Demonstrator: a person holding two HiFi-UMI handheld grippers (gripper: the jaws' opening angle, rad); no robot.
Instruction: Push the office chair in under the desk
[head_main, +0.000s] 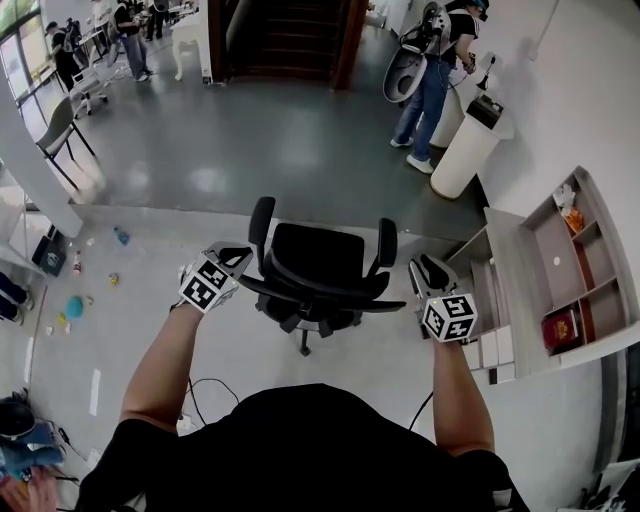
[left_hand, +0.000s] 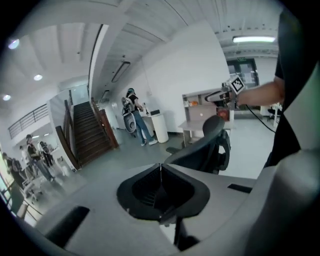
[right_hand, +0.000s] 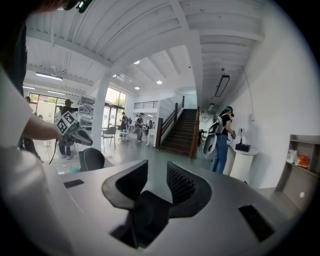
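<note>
Head view: chair stands on open floor with its back toward the person. It is left of the desk and not under it. Left gripper sits just beside the backrest's left edge and right gripper just beside the right armrest. Contact can't be judged from this view.

Left gripper view: jaws fully together, nothing between them. The chair shows beyond and right of the tips, apart from them. This view also shows the desk behind the chair, side-on.

Right gripper view: jaws narrowly apart, the gap empty. Only a dark rounded bit of the chair shows, at the left edge, and the desk is out of frame. A shelf shows at far right.

Only the head view shows the small toys on the floor at left and the red book on the shelf. The stairs and a person at a white stand appear in all three views.
</note>
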